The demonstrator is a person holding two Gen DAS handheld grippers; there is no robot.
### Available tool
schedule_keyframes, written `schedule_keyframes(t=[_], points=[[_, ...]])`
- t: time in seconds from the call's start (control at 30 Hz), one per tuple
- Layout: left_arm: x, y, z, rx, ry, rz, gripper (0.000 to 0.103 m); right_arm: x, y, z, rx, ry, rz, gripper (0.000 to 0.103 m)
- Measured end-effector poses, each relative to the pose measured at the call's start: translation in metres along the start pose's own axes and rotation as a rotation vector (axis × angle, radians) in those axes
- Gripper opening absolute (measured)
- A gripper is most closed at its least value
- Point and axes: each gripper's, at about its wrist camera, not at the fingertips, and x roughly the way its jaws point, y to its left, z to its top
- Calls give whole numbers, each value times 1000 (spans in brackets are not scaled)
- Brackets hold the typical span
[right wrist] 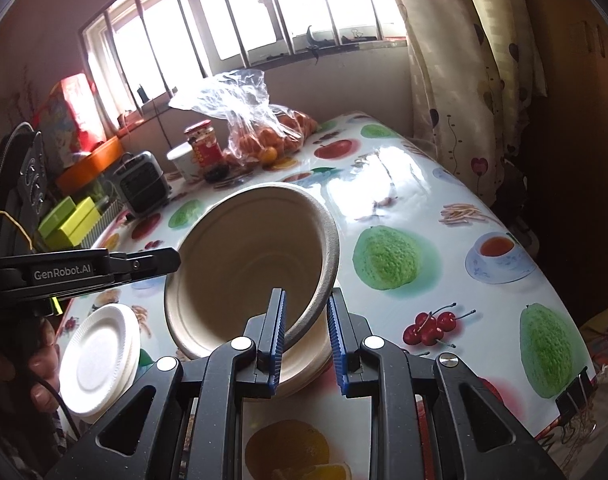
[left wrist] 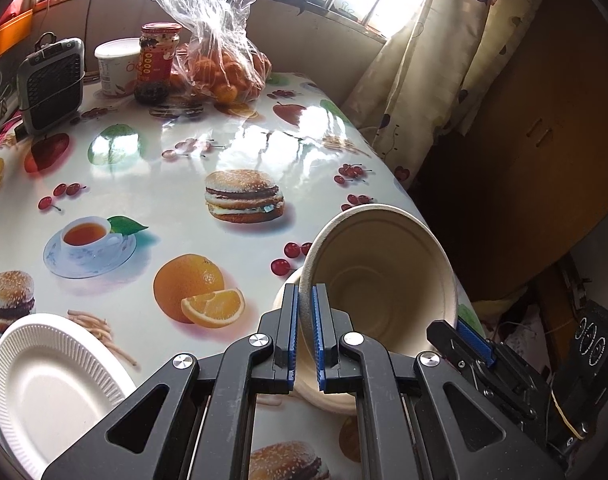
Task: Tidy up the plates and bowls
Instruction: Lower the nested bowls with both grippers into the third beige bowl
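A beige paper bowl (left wrist: 384, 272) (right wrist: 255, 264) hangs tilted above the fruit-print table (left wrist: 163, 200), its mouth towards both cameras. My left gripper (left wrist: 304, 300) (right wrist: 171, 260) is shut on its left rim. On the opposite rim sits my right gripper (right wrist: 306, 304) (left wrist: 460, 332), one pad inside the bowl and one outside, shut on it. Directly under the bowl rests a stack of similar beige bowls (left wrist: 324, 396) (right wrist: 304, 376). A stack of white ribbed plates (left wrist: 51, 380) (right wrist: 99, 356) lies to the left, near the table's front edge.
At the table's far end stand a bag of oranges (left wrist: 223, 68), a red-label jar (left wrist: 157, 56), a white tub (left wrist: 115, 64) and a small grey fan (left wrist: 49, 84). A curtain (left wrist: 424, 60) hangs past the right table edge. A person's hand (right wrist: 39, 360) holds the left gripper.
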Motion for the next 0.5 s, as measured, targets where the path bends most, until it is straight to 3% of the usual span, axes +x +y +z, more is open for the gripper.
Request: schedule_keyframes(t=[0.5], points=[[5,9,-12,-14,29,10,7,5,3,-10,3,28,-2,20]])
